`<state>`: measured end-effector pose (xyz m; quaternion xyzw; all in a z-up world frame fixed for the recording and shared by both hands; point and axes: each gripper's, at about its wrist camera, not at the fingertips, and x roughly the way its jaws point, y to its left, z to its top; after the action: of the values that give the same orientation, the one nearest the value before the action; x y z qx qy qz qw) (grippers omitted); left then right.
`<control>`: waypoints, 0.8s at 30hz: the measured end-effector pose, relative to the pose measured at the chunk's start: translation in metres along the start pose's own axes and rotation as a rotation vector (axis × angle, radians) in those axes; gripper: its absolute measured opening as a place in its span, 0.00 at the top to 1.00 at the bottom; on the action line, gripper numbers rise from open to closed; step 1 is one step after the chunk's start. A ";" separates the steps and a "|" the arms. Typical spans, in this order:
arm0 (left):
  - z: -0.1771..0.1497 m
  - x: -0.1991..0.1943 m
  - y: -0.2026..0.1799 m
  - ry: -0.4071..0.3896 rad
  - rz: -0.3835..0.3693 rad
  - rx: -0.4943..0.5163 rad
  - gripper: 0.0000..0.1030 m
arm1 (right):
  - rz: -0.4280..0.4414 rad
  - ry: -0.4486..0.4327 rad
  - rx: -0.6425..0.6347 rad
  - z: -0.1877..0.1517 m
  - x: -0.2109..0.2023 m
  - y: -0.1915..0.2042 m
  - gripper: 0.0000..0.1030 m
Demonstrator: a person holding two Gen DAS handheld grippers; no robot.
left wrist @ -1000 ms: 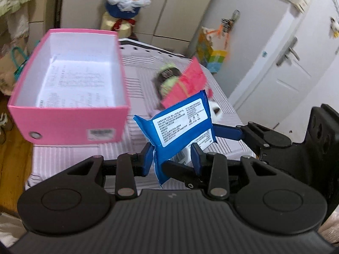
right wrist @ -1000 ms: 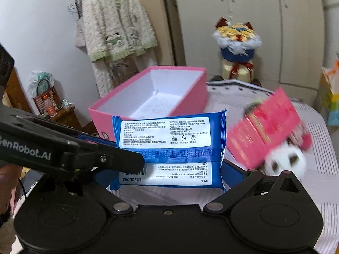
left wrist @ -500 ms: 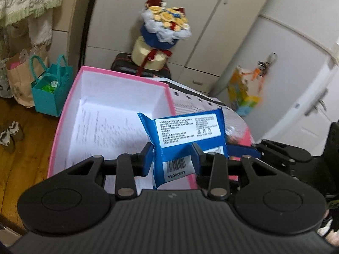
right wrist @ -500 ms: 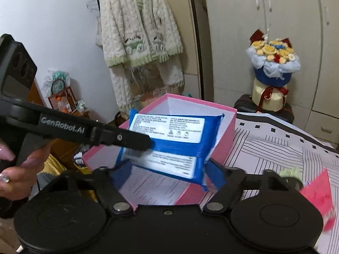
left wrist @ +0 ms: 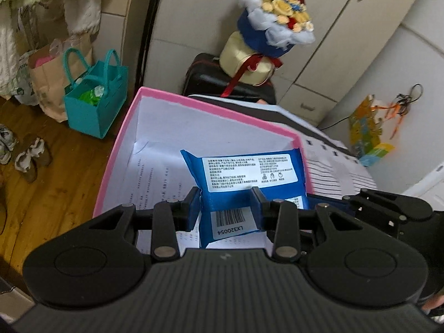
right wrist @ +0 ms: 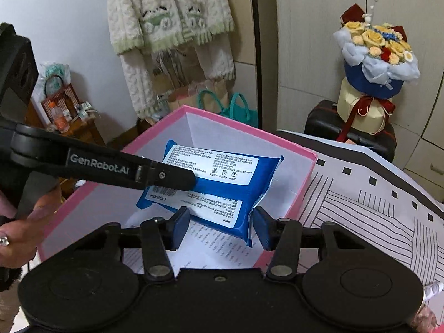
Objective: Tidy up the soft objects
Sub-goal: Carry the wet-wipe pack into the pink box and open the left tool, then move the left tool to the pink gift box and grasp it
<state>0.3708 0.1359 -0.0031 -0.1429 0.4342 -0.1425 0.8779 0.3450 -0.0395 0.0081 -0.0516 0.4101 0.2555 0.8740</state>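
A blue wipes pack [left wrist: 249,172] with a white label hangs just above the paper-lined inside of the open pink box [left wrist: 216,108]. My left gripper [left wrist: 225,205] is shut on the pack's barcode end. In the right wrist view one left finger [right wrist: 166,177] lies across the blue pack [right wrist: 222,172] over the pink box [right wrist: 249,130]. My right gripper [right wrist: 222,219] is closing. The pack's near edge sits between its blue pads, which stand close on either side without visibly pressing. One right finger [left wrist: 327,208] shows behind the pack's right side.
The box stands on a table with a striped cloth [right wrist: 360,194]. Behind it, a bouquet [left wrist: 277,27] sits on a dark suitcase [left wrist: 205,77]. A teal bag [left wrist: 94,102] and shoes [left wrist: 27,158] are on the wooden floor. A person's hand [right wrist: 16,236] holds the left gripper.
Both grippers carried the blue pack from over the striped table to above the pink box. The right jaws narrowed around it. The red packet and plush toys left the views.
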 end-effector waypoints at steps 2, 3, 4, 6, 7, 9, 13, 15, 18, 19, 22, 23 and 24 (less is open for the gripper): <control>0.002 0.006 0.002 0.005 0.011 -0.006 0.65 | -0.020 0.008 -0.022 0.001 0.008 0.002 0.46; 0.003 0.009 0.002 0.008 0.021 -0.007 0.64 | -0.027 0.015 -0.038 0.001 0.011 0.003 0.46; 0.002 0.012 0.001 0.010 0.029 -0.005 0.63 | -0.036 0.021 -0.054 0.002 0.015 0.004 0.45; 0.001 0.015 0.000 0.009 0.039 0.000 0.61 | -0.057 0.032 -0.082 0.002 0.020 0.006 0.45; 0.001 0.018 -0.001 0.014 0.042 0.020 0.61 | -0.067 0.033 -0.088 0.001 0.022 0.006 0.44; 0.000 0.020 -0.002 0.017 0.053 0.045 0.52 | -0.080 0.017 -0.095 0.000 0.018 0.005 0.44; -0.006 0.011 -0.005 0.021 0.008 0.057 0.40 | -0.036 -0.033 -0.076 -0.001 -0.008 0.004 0.43; -0.011 -0.001 -0.011 -0.003 0.012 0.087 0.39 | -0.010 -0.066 -0.039 -0.003 -0.026 0.004 0.42; -0.019 -0.024 -0.023 -0.035 0.010 0.142 0.35 | 0.013 -0.098 -0.031 -0.013 -0.056 0.006 0.39; -0.021 -0.032 -0.027 -0.041 0.006 0.161 0.35 | 0.012 -0.107 -0.030 -0.018 -0.066 0.007 0.38; -0.034 -0.058 -0.040 -0.065 -0.016 0.232 0.34 | 0.018 -0.130 -0.019 -0.031 -0.096 0.007 0.37; -0.038 -0.066 -0.045 -0.071 -0.024 0.249 0.34 | 0.022 -0.138 -0.011 -0.036 -0.108 0.006 0.37; -0.043 -0.076 -0.050 -0.078 -0.038 0.270 0.33 | 0.028 -0.145 -0.003 -0.041 -0.117 0.005 0.36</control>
<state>0.2861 0.1125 0.0458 -0.0370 0.3737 -0.2103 0.9026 0.2516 -0.0944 0.0690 -0.0284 0.3458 0.2715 0.8977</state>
